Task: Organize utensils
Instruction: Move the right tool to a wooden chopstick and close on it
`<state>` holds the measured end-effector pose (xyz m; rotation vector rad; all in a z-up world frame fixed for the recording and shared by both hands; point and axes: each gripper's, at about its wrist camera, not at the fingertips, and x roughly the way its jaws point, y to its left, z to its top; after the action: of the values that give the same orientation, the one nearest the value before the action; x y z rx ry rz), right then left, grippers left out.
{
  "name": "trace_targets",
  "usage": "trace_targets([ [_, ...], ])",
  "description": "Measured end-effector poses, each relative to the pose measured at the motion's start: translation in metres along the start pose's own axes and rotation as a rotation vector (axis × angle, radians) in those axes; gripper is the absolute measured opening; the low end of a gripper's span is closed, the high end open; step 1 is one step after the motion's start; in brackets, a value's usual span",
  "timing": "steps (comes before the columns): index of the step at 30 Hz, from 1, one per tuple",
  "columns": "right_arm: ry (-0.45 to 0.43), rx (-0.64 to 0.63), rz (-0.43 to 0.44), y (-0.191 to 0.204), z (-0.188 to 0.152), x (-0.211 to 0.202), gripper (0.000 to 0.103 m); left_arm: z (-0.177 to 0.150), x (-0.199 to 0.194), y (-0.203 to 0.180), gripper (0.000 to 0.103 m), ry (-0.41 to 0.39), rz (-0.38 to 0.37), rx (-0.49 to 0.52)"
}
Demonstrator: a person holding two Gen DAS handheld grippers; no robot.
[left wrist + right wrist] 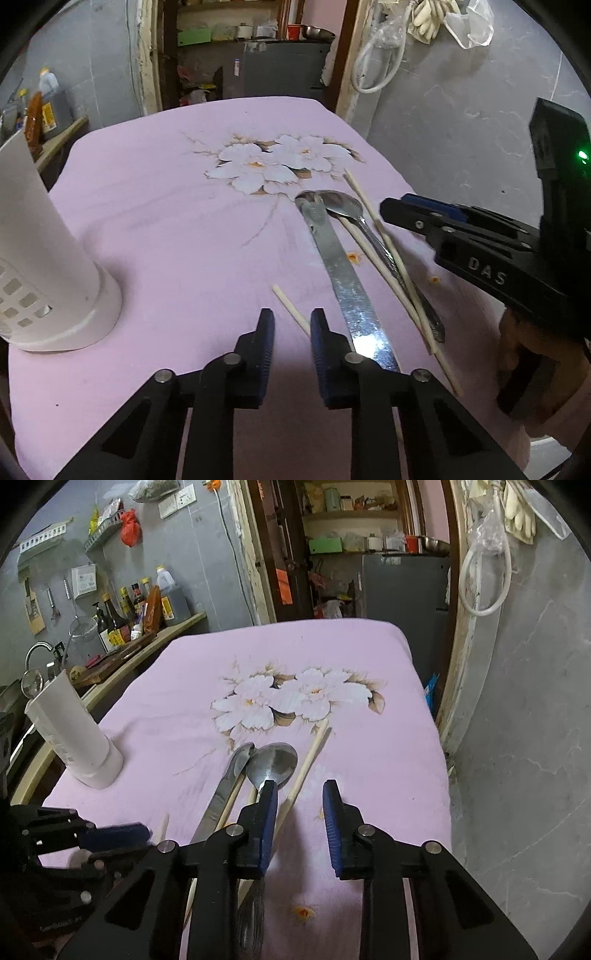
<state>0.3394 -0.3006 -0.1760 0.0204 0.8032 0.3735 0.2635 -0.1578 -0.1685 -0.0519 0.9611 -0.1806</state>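
The fingers of the left gripper [292,314] were seen narrowly parted, with nothing pressed between the pads. The near end of a single pale wooden chopstick [286,301] lay on the cloth just inside that gap. The right gripper [300,786] was likewise loosely parted and empty. Only bare cloth showed between its fingers, while its left finger hung over the neck of a round-bowled steel spoon [275,762].

The step in hand was judged to be the first pick-up, since nothing had yet been gathered. All the utensils lay to the right of the tall white perforated plastic holder [55,266] and well apart from it. A long flat steel blade [343,280] and two more pale wooden chopsticks [373,254] were crossed over the spoon.

The next move was judged to call for a lowering of the pads around one thin piece, a firm pinch, and a carry across to the holder's open top.

Open lilac flower-printed cloth [166,221] was left between the pile and the holder, so the carry path looked free. The holder stood near the table edge. A grey marbled wall [535,738] closed in on the side of the pile away from the holder.
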Motion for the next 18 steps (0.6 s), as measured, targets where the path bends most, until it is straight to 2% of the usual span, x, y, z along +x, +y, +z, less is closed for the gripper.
trace_targets([
  [2,0.018,0.008,-0.001,-0.002,0.001,0.005,0.019,0.001,0.003,0.000,0.018,0.030,-0.027,0.002],
  [9,0.056,0.009,0.027,-0.001,0.003,0.017,0.019,0.004,0.005,0.000,0.016,0.036,-0.031,-0.005],
  [13,0.086,0.005,0.030,0.001,0.006,0.024,0.019,0.007,0.007,-0.001,0.015,0.044,-0.019,-0.022],
  [15,0.104,0.017,0.021,0.000,0.007,0.027,0.013,0.009,0.009,-0.002,0.014,0.045,-0.007,-0.023],
  [18,0.149,0.041,0.023,-0.003,0.010,0.032,0.011,0.010,0.009,-0.004,0.014,0.046,0.011,-0.019],
])
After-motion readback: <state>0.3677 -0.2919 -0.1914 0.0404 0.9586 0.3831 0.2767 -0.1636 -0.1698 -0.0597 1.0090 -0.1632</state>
